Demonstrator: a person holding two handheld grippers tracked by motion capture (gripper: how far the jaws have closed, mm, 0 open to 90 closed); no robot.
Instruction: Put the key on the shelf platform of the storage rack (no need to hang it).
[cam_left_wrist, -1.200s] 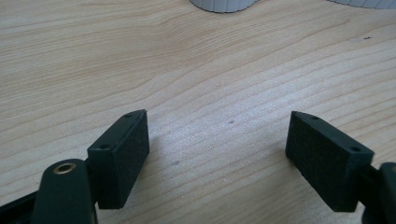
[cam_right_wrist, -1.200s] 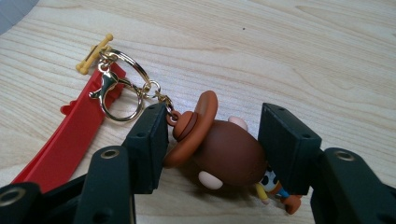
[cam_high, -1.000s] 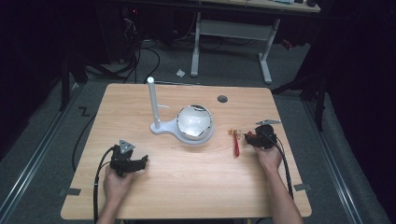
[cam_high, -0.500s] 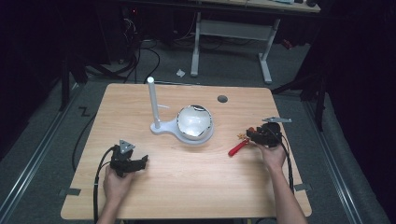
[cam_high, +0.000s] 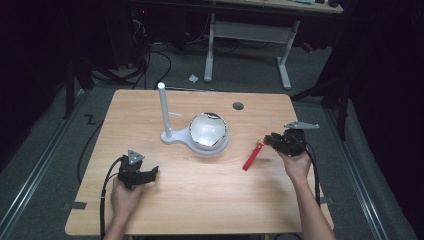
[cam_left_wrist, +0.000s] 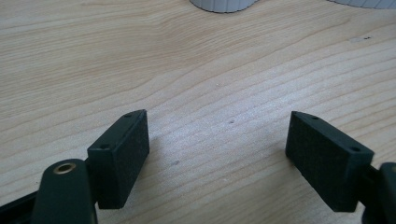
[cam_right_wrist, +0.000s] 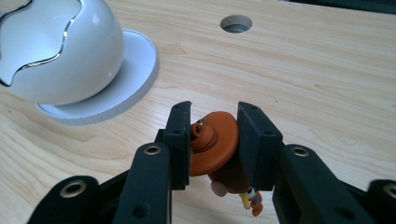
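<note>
My left gripper (cam_high: 150, 174) rests on the light wooden tabletop (cam_high: 210, 200), jaws spread. At centre stands a white domed lamp (cam_high: 207, 131). My right gripper (cam_right_wrist: 214, 144) has just closed, pinching an orange figurine keychain (cam_right_wrist: 215, 142) above the table's right side. The surrounding room is dark.

We note dim room, grey carpet floor (cam_high: 60, 150), light wood table (cam_high: 200, 200), second desk's white legs (cam_high: 285, 65), floor cables (cam_high: 150, 55).

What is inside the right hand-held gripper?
The right hand-held gripper is shut on an orange toy with a red strap hanging down. The pads cover the toy's sides, so its full shape stays unclear.
</note>
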